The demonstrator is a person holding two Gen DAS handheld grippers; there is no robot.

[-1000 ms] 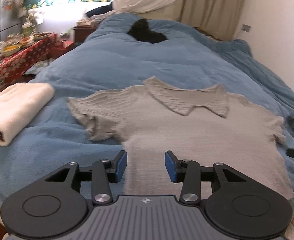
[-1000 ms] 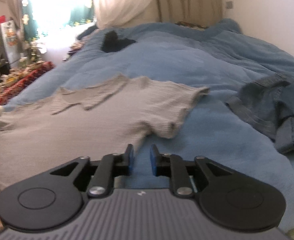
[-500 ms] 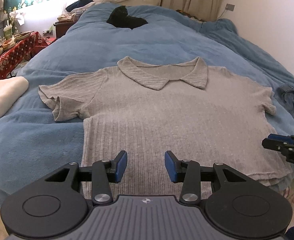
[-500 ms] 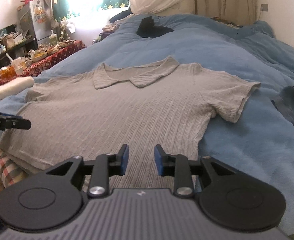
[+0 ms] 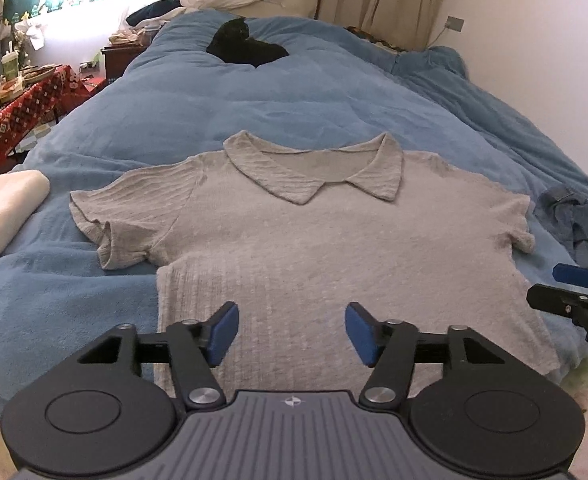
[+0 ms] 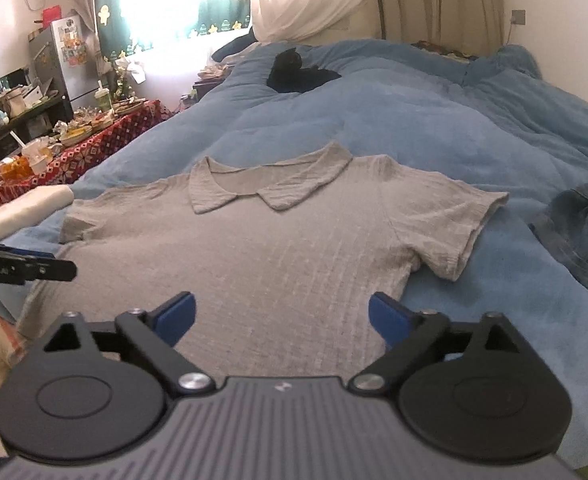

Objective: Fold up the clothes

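Lying flat just beyond both claws, the grey shirt [image 5: 334, 248] sits ungripped; their jaws have just been opening.

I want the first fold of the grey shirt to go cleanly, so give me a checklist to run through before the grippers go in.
1. Grey shirt lies flat, collar away from the grippers: ok.
2. Both sleeves spread out: not ok; the left sleeve is curled under at its edge.
3. Left gripper empty: ok; jaws have just been opening, nothing between them.
4. Right gripper empty: ok; jaws have just opened wide above the shirt.
5. Fold area free of other clothes: ok; the denim garment and the cream folded cloth lie beside the shirt.
6. Hem straight: cannot tell; the grippers hide it.
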